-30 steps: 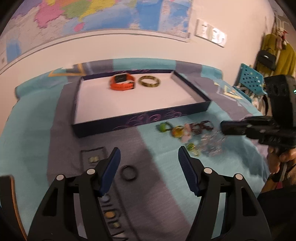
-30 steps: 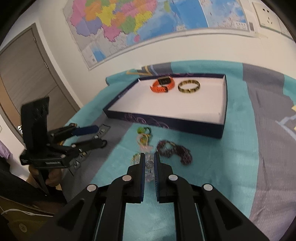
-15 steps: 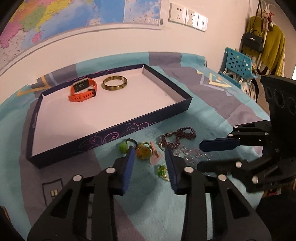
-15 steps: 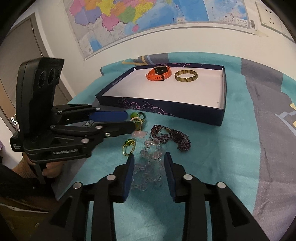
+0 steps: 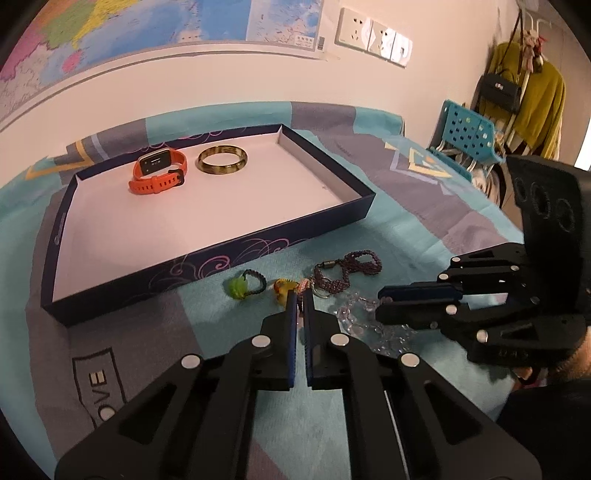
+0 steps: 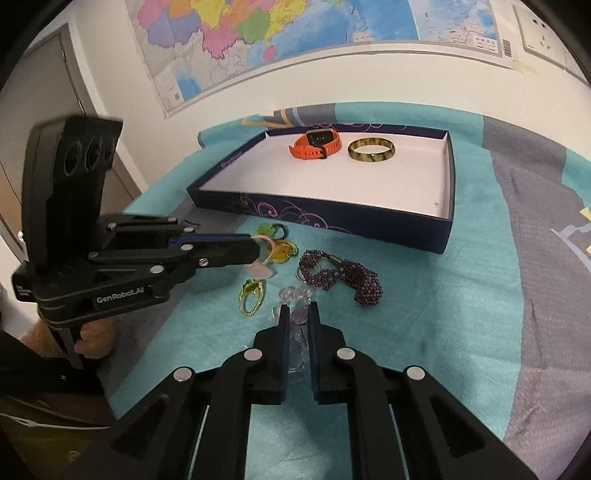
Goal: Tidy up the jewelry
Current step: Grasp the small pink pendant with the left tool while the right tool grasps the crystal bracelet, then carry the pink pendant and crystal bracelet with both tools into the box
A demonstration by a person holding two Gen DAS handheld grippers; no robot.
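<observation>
The box (image 5: pixel 207 254) already holds the watch (image 5: pixel 159 171) and the bangle (image 5: pixel 221 164); the loose jewelry is left on the cloth (image 5: pixel 369 424) just before it. The left gripper (image 5: pixel 299 295), wide apart a second ago, has been closed on the pink charm (image 6: pixel 262 271) beside the amber ring (image 6: pixel 282 251). The right gripper (image 6: pixel 297 314) has been reclosed on the clear bracelet (image 6: pixel 295 295). Both pieces seem ready for lifting into the box.

A lived-in room of a home, likely a bedroom: a teal and grey patterned bedspread (image 5: pixel 424 206) covers the surface, a large coloured wall map (image 6: pixel 280 33) hangs above it, white wall sockets (image 5: pixel 373 33) sit beside the map, and a mustard-yellow garment (image 5: pixel 543 99) with a black handbag (image 5: pixel 498 94) hangs nearby.
</observation>
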